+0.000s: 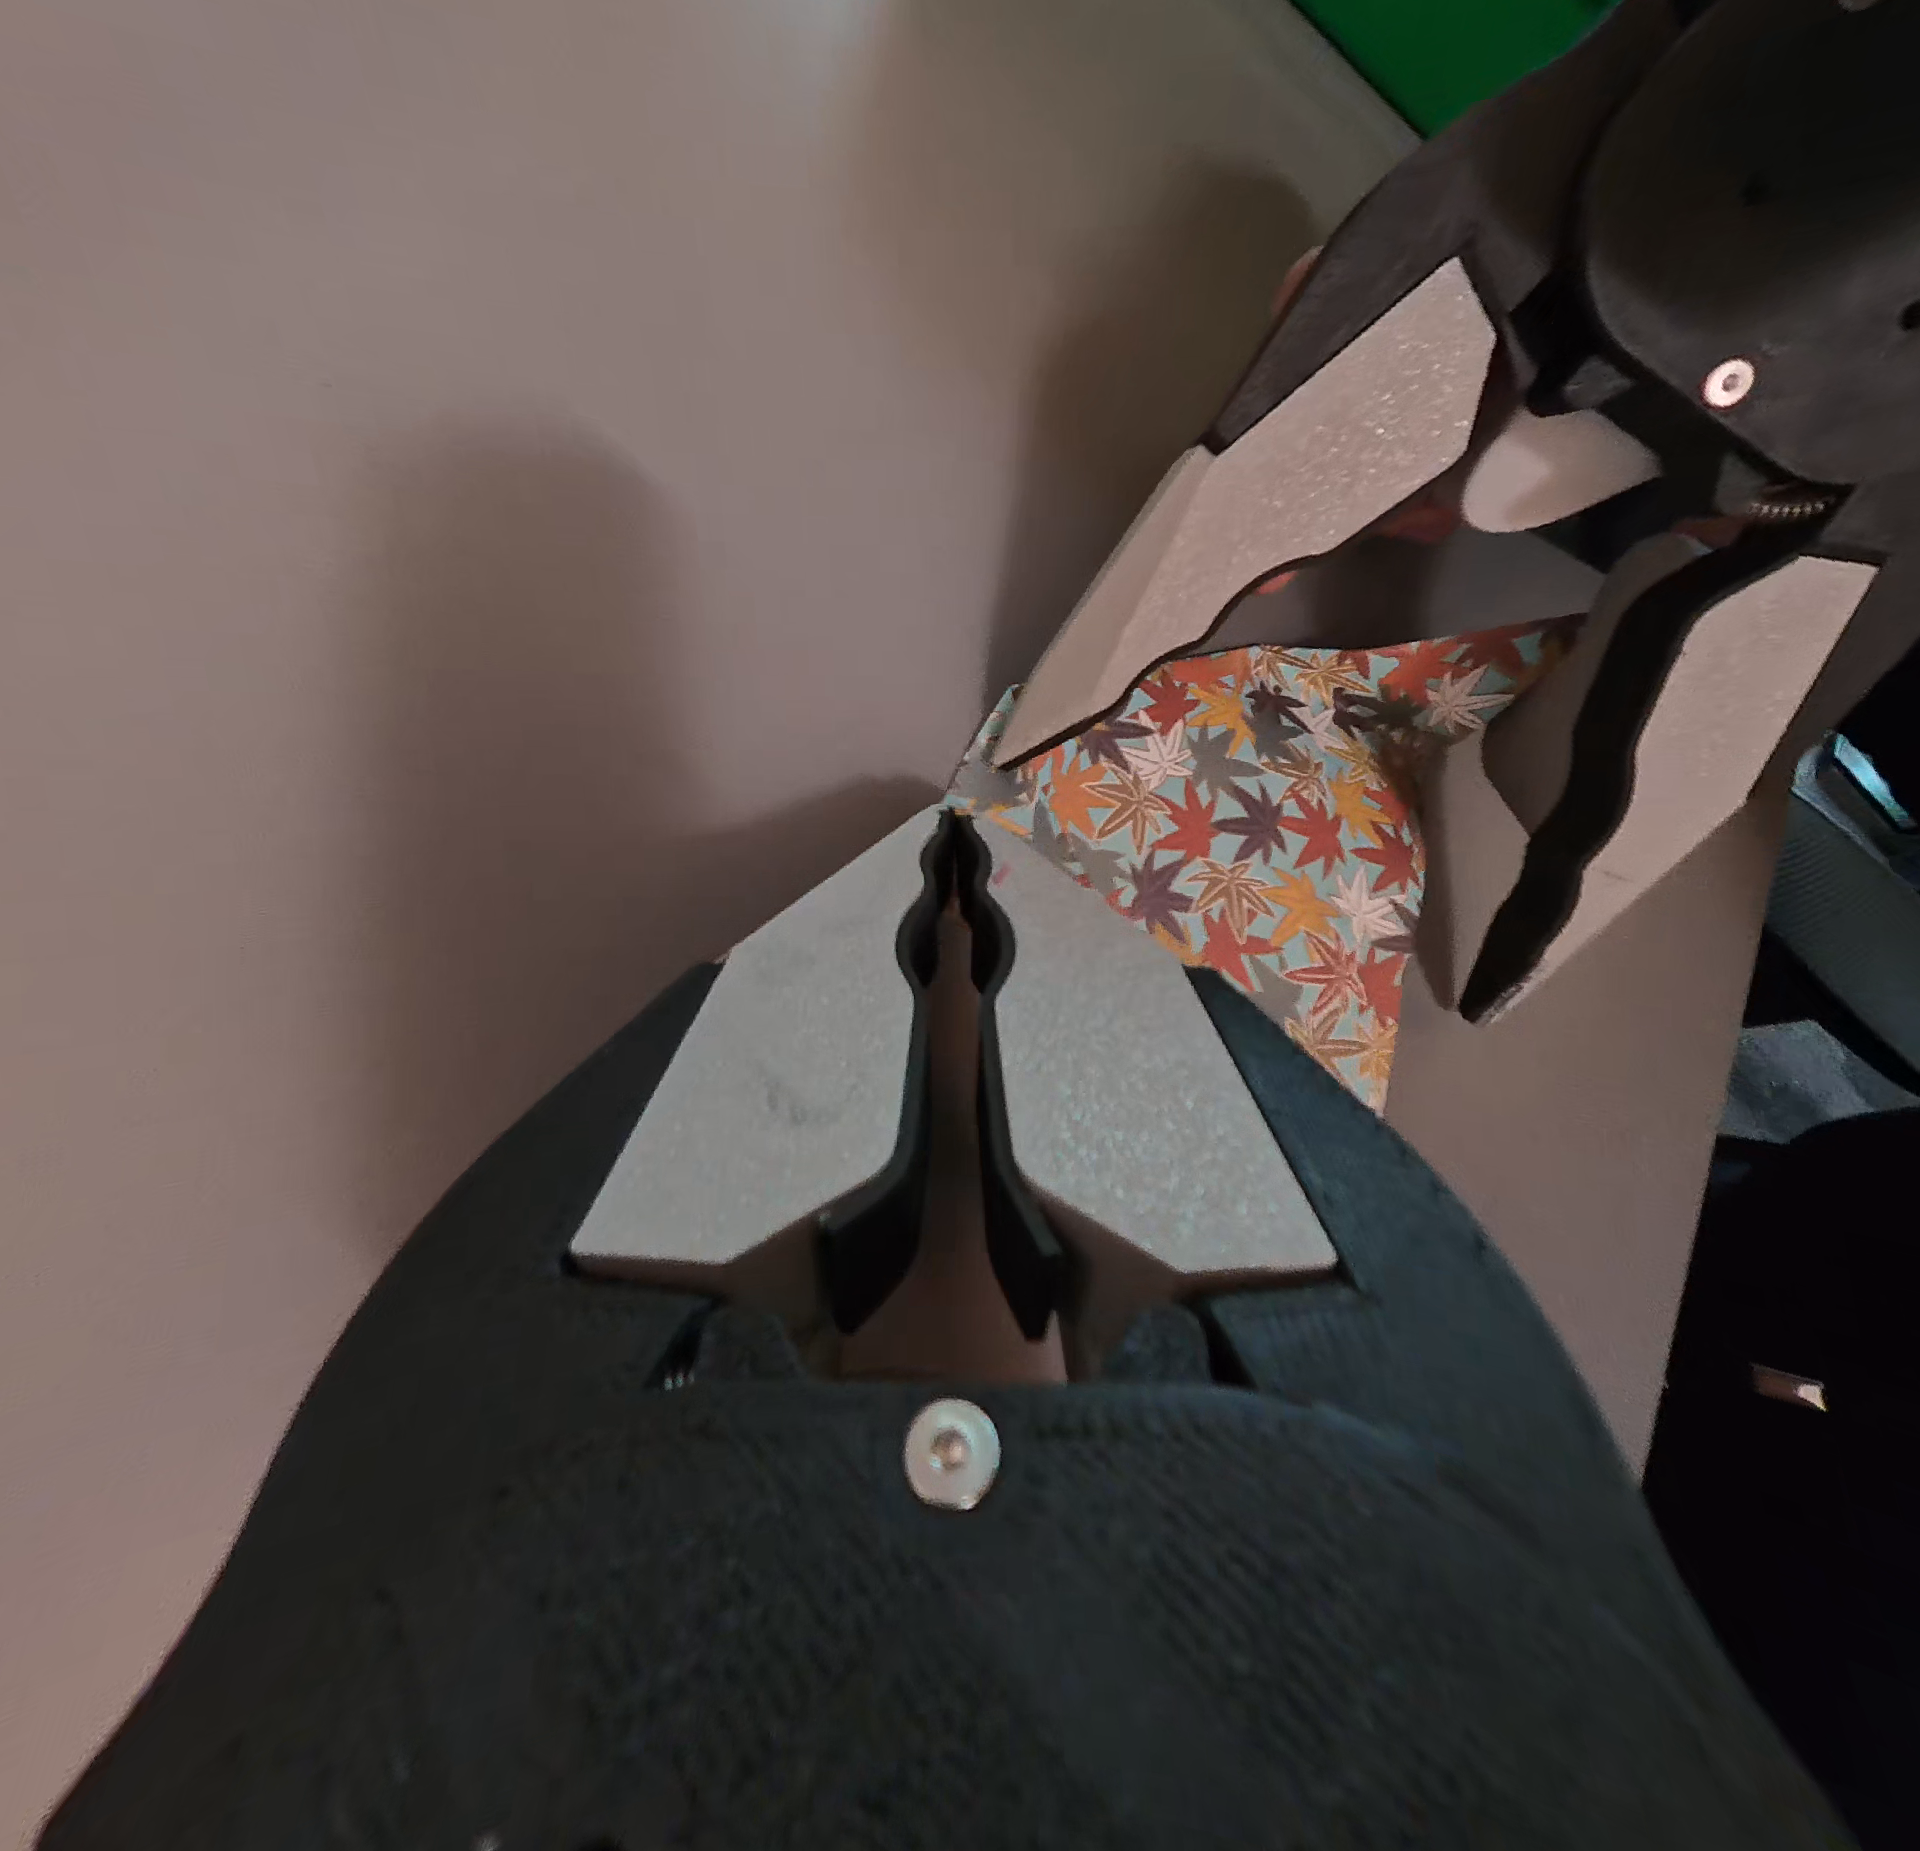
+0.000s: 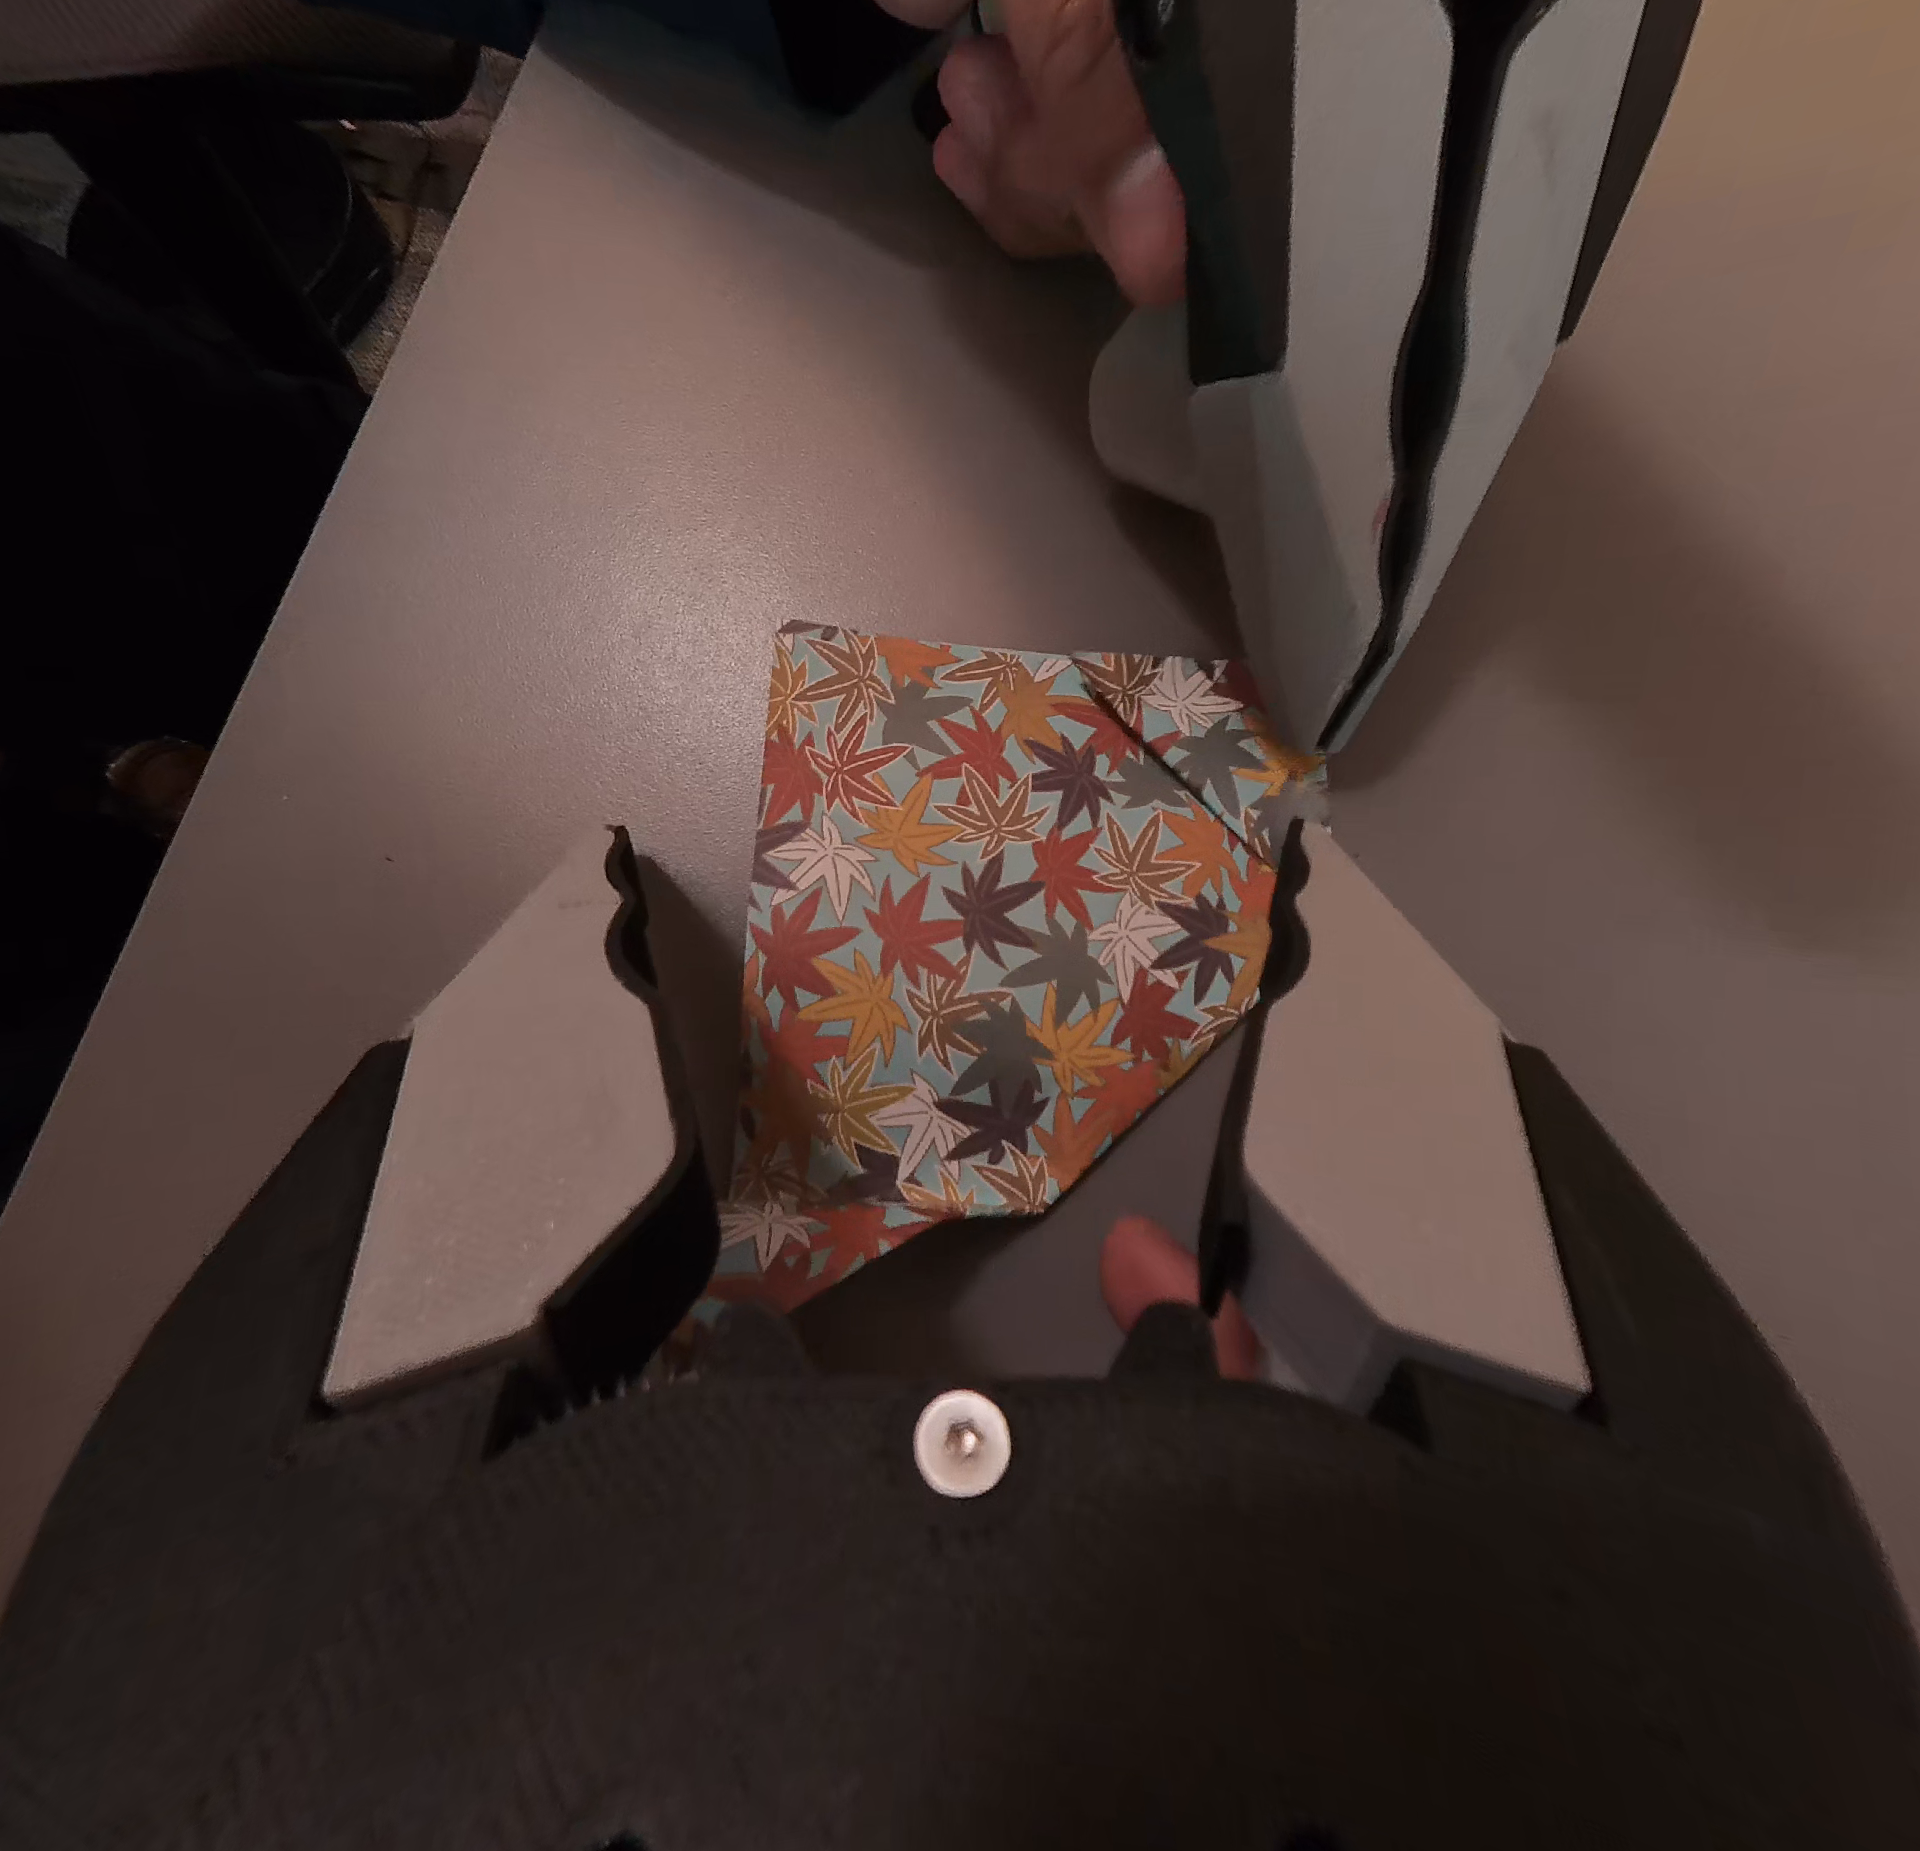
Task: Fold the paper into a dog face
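My left gripper (image 1: 951, 835) has a black, ribbed plastic body with one silver screw (image 1: 951, 1453) at its centre. Above the screw, two grey wedge-shaped fingers (image 1: 790, 1095) carry wavy black inner edges. My right gripper (image 2: 956, 845) is built the same: dark textured shell, one silver screw (image 2: 961, 1443), grey fingers (image 2: 520, 1126) edged in black.

Close opposed overhead views, perhaps tilted

paper (image 2: 987, 928): teal, maple leaves in red, orange, mustard, white, grey, purple
surface (image 2: 623, 513): plain grey-beige
left gripper (image 1: 951, 835): black, grey panels
right gripper (image 2: 956, 845): black, grey panels
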Motion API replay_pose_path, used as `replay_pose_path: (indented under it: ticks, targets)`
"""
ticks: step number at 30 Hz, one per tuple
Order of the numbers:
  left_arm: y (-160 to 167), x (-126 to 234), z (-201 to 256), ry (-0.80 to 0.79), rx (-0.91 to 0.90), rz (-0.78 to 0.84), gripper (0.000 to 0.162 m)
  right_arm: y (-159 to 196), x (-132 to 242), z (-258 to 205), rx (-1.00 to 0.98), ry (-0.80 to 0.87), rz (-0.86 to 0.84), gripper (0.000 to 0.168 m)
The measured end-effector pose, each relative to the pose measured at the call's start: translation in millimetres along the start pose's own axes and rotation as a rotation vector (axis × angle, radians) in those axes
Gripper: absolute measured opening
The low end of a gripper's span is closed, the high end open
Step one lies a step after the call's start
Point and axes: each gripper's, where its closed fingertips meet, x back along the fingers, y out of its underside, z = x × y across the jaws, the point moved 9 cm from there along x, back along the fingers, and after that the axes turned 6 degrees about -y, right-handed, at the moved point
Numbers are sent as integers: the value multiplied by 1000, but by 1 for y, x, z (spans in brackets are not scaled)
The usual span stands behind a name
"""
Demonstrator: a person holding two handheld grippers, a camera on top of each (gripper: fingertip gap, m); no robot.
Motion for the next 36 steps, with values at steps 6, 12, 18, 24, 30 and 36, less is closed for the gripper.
replay_pose_path:
  ticks: [6, 12, 18, 24, 30, 36]
  targets:
    - [2, 4, -8, -12, 46, -1, 0, 1, 0, -1, 8, 8, -7, 116]
    - [1, 8, -9, -27, 32, 41, 0, 1, 0, -1, 10, 15, -8, 116]
    - [1, 6, -7, 29, 25, 25, 0, 1, 0, -1, 13, 19, -12, 115]
    - [3, 1, -1, 22, -31, -22, 0, 1, 1, -1, 6, 13, -5, 115]
    - [5, 3, 3, 40, -69, -31, 0, 2, 2, 0, 10, 16, -6, 114]
    - [7, 3, 5, 35, -92, -32, 0, 2, 6, 1, -2, 5, -21, 116]
